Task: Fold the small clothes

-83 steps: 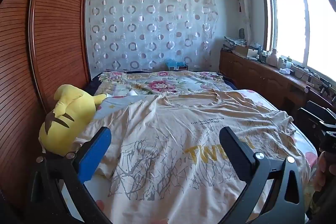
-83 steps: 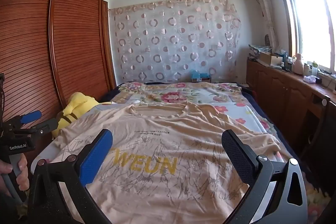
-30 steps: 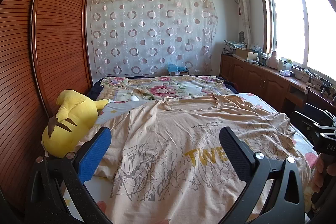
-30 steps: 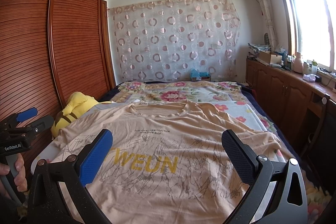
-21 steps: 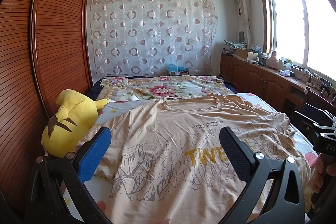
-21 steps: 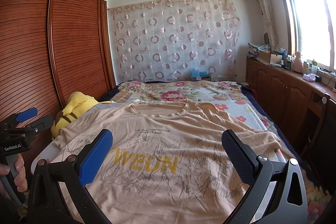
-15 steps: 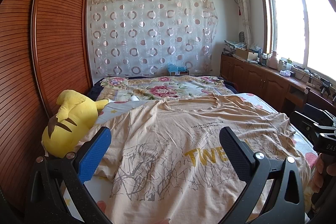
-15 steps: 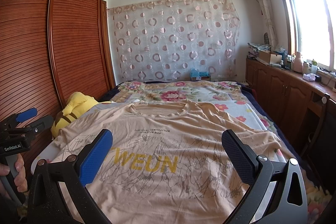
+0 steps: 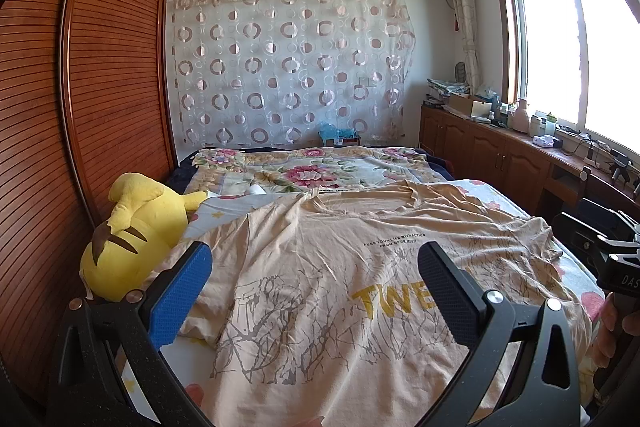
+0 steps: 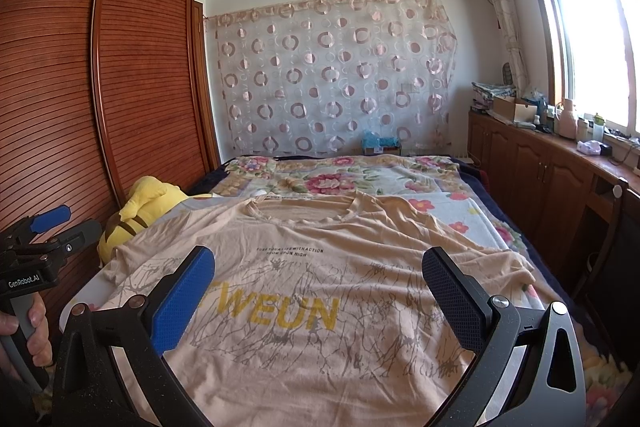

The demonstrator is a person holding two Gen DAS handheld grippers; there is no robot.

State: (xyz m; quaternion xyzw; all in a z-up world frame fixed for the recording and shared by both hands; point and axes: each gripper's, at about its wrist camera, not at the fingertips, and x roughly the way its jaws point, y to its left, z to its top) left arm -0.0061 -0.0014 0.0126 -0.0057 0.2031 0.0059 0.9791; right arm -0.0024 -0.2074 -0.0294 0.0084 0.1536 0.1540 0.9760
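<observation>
Item: beige cotton T-shirt w/ yellow lettering (image 10: 296, 291), flat face-up on floral bed sheet (image 9: 320, 175); my left tongs (image 9: 312, 287) & right tongs (image 10: 318, 291) both wide, empty, unmoved past sec — fold not begun.

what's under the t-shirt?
The t-shirt lies spread flat on the bed; white sheet with flower prints shows past its edges, and a floral quilt lies beyond the collar. Whatever sits directly under the shirt is covered.
</observation>
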